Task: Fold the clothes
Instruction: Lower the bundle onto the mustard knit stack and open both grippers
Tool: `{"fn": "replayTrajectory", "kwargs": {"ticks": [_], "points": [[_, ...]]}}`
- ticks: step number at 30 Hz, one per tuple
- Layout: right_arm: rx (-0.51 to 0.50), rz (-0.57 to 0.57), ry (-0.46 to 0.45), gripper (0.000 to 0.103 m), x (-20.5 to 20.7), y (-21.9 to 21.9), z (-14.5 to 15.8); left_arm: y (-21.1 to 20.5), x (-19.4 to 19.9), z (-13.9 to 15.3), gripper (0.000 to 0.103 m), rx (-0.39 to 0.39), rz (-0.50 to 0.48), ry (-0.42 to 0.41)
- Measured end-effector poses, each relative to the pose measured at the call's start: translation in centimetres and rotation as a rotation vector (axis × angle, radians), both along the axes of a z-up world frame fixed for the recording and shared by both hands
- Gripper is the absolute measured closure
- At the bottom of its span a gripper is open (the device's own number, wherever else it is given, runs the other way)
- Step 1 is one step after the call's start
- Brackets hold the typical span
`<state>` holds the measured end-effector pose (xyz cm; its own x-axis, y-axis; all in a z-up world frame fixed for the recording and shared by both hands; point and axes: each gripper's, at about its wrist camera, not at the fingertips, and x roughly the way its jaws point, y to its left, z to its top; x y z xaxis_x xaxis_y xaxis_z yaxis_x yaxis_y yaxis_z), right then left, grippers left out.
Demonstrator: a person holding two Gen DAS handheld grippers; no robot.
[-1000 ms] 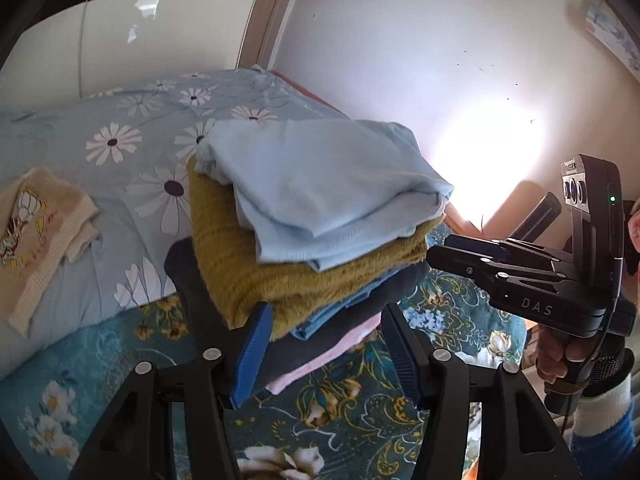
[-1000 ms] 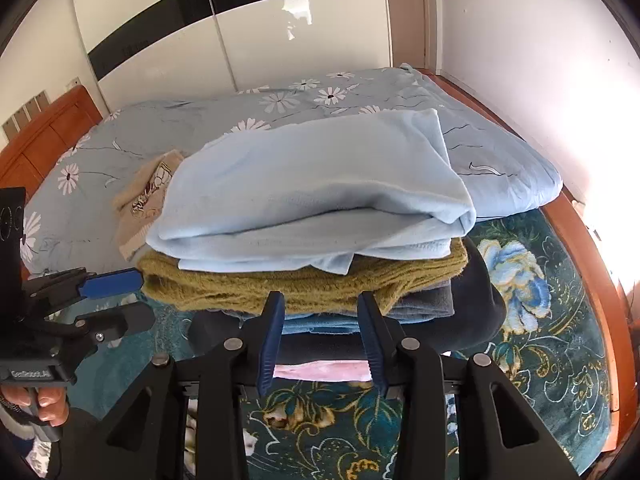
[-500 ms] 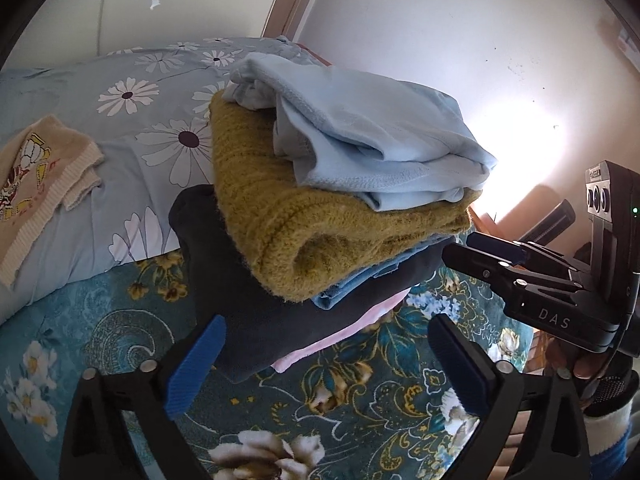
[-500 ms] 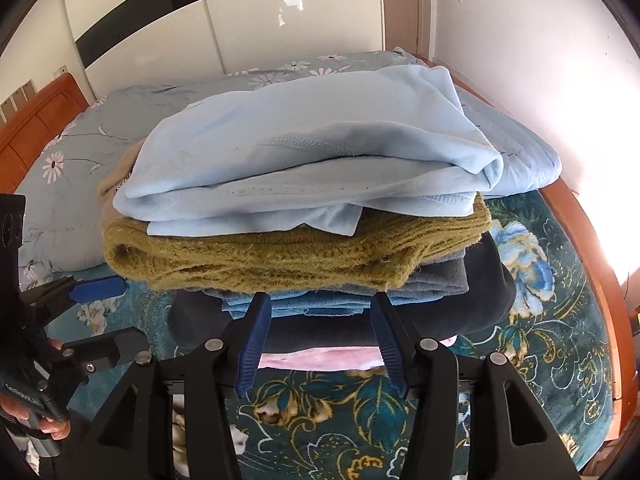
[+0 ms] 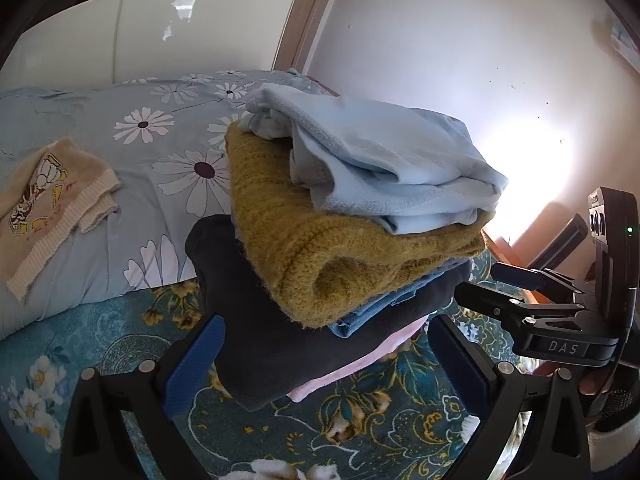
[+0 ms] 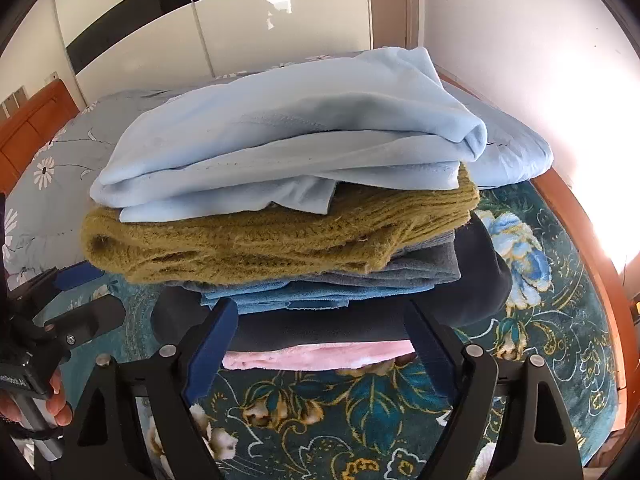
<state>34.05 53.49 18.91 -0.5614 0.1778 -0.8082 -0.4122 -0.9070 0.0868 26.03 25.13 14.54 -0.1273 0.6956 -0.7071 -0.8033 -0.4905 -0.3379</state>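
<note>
A stack of folded clothes rests on the teal floral bedspread [image 5: 100, 352]. On top is a light blue garment [image 5: 380, 168] [image 6: 288, 128], under it a mustard knitted sweater [image 5: 320, 260] [image 6: 260, 240], then blue, grey, dark navy [image 5: 260, 340] and pink [image 6: 312, 358] layers. My left gripper [image 5: 326, 364] stands open, its blue pads either side of the stack's near corner without pressing it. My right gripper [image 6: 320, 344] is opening, the stack's lower edge between its pads, untouched. Each gripper shows in the other's view: right [image 5: 496, 286], left [image 6: 88, 294].
A beige knitted top with a cartoon print [image 5: 48, 200] lies on the light blue daisy duvet [image 5: 160, 140] behind the stack. A white wardrobe [image 6: 240, 40] stands at the back, a white wall [image 5: 440, 40] on the right. The wooden bed frame [image 6: 580, 248] runs along the wall.
Both grippers' jaws have spread wide and let go of the stack's bottom edge. Both hands sank a little, and the stack now looms larger in both views.
</note>
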Motion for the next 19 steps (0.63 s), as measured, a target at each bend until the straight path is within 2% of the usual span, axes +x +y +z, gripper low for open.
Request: {"fn": "replayTrajectory", "kwargs": {"ticks": [6,10,19], "points": [[0.005,-0.033,0.007,0.011,0.3,0.4,0.0,-0.2,-0.5,-0.2,0.0,0.045,-0.008,-0.065],[0.002,-0.033,0.0,0.011,0.5,0.3,-0.2,-0.4,-0.9,-0.4,0.0,0.049,0.02,-0.067],[-0.007,-0.026,-0.013,0.011,0.3,-0.1,-1.0,-0.8,-0.5,0.2,0.0,0.013,0.13,0.12]]}}
